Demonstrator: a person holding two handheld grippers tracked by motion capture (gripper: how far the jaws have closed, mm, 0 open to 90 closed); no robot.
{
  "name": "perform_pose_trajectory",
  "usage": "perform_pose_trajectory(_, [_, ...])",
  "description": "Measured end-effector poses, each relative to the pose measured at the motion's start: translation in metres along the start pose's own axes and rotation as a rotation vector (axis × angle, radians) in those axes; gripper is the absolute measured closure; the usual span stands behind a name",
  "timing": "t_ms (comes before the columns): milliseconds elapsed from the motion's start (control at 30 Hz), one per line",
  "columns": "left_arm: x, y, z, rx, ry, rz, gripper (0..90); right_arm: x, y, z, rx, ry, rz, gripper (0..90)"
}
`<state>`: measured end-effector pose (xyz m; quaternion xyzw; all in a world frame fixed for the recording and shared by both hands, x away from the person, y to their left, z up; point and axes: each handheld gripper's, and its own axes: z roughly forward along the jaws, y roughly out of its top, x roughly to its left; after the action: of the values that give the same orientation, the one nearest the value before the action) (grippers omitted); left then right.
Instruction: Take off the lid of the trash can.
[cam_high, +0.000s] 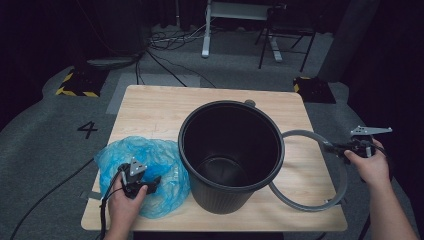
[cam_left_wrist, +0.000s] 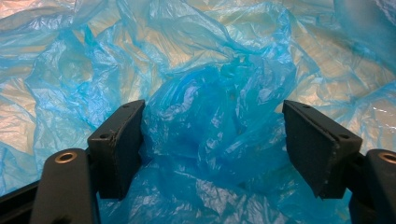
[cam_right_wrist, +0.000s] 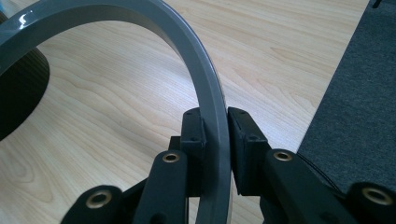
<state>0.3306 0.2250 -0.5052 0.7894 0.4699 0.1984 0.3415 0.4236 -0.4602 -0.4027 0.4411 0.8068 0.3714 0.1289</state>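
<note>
A black ribbed bin (cam_high: 231, 155) stands upright in the middle of the wooden table (cam_high: 155, 107). A grey ring (cam_high: 342, 170) lies tilted to its right, partly behind the bin. My right gripper (cam_high: 331, 146) is shut on the ring's rim (cam_right_wrist: 212, 93), one pad on each side of the band. At the table's near left a crumpled blue plastic bag (cam_high: 150, 160) lies flat. My left gripper (cam_high: 152, 184) rests on it, jaws wide apart, with a bunched fold of bag (cam_left_wrist: 219, 126) between them and the pads (cam_left_wrist: 119, 140) not pressing it.
The table's right edge runs close beside my right gripper, with grey carpet (cam_right_wrist: 359, 107) below. Cables (cam_high: 165, 55), desk legs (cam_high: 206, 35) and a black stand (cam_high: 282, 35) sit on the floor beyond the far edge. Yellow-black striped blocks (cam_high: 77, 85) lie at the far corners.
</note>
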Motion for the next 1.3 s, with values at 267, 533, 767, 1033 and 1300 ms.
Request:
perform_pose_trajectory(267, [0.0, 0.001, 0.001, 0.001, -0.006, -0.003, 23.6, 0.001, -0.008, 0.017, 0.023, -0.005, -0.006, 77.1])
perform_pose_trajectory(533, [-0.001, 0.001, 0.001, 0.001, 0.001, -0.004, 23.8, 0.001, -0.015, 0.032, 0.053, -0.008, -0.003, 76.9])
perform_pose_trajectory(767, [-0.003, 0.0, 0.0, -0.002, 0.018, -0.003, 23.6, 0.0, -0.022, 0.04, 0.074, -0.02, 0.0, 76.6])
perform_pose_trajectory(1033, [-0.006, 0.002, -0.004, -0.002, 0.023, 0.009, 25.7, -0.002, -0.03, 0.048, 0.092, -0.033, 0.002, 76.4])
perform_pose_trajectory(1300, [-0.006, 0.008, -0.02, -0.067, -0.025, -0.027, 25.9, -0.003, -0.032, 0.051, 0.094, -0.045, -0.022, 75.1])
